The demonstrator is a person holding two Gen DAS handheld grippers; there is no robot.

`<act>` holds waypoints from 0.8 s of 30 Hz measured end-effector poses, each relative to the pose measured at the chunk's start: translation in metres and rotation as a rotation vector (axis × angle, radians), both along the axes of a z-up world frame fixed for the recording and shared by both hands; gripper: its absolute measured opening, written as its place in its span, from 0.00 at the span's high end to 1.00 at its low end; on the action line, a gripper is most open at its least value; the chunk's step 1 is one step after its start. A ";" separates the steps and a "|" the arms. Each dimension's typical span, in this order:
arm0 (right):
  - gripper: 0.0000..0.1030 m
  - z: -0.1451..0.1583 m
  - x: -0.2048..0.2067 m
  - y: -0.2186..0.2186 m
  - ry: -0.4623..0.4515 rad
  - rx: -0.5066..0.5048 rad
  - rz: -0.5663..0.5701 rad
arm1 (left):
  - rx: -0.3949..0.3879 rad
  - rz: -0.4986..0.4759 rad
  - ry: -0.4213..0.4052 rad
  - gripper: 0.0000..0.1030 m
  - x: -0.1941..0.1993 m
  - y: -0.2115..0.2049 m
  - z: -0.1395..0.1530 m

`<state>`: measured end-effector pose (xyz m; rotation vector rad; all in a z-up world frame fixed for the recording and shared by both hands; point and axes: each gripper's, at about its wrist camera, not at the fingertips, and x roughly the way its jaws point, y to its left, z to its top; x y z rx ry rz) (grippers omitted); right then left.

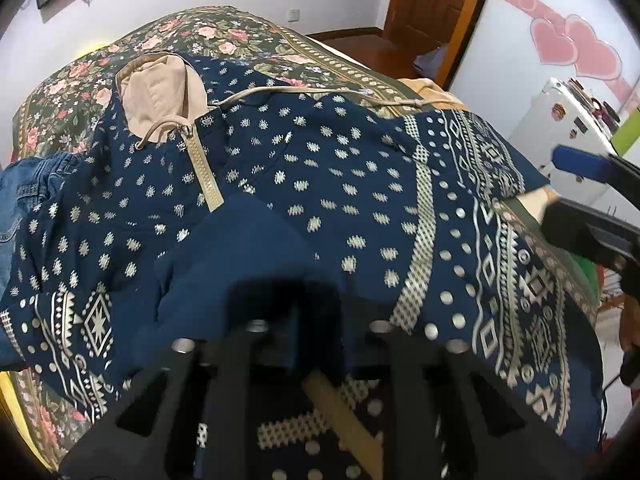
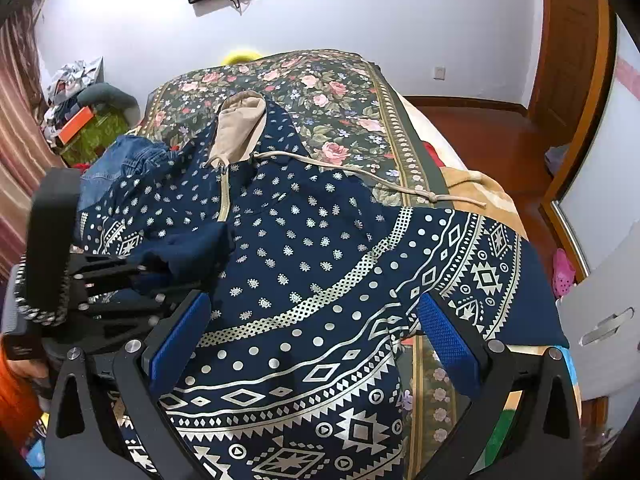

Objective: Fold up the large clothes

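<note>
Hoodie (image 2: 320,248) — navy, silver print, beige hood lining and zip; spread face-up over a floral bedspread (image 2: 344,92), filling the centre and lower half of both views. Hood (image 2: 240,128) at upper centre; drawstring (image 2: 360,172) trailing toward the right edge of the bed.

Cuff (image 2: 188,252) — plain navy, lying folded across the chest at left centre of the right wrist view.

Left gripper (image 2: 140,276) — at the left edge of the right wrist view, tips at the cuff; cuff cloth lies between the fingers, but whether the pads press it cannot be told.

Right gripper (image 2: 316,336) — blue pads well apart, low in frame over the hem, nothing held.

Jeans (image 2: 120,164) — blue denim, upper left, beside the hoodie's shoulder.
</note>
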<state>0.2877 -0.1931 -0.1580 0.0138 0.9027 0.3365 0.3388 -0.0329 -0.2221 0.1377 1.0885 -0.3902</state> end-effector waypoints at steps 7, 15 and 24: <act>0.00 0.005 -0.002 0.023 -0.002 -0.005 0.065 | -0.076 0.045 -0.060 0.44 -0.023 0.043 0.035; 0.00 0.010 -0.002 0.074 -0.005 -0.025 0.192 | 0.008 0.253 -0.131 0.37 -0.062 0.134 0.047; 0.01 -0.008 0.010 0.162 0.009 -0.182 0.415 | 0.052 0.462 0.000 0.37 -0.097 0.215 -0.005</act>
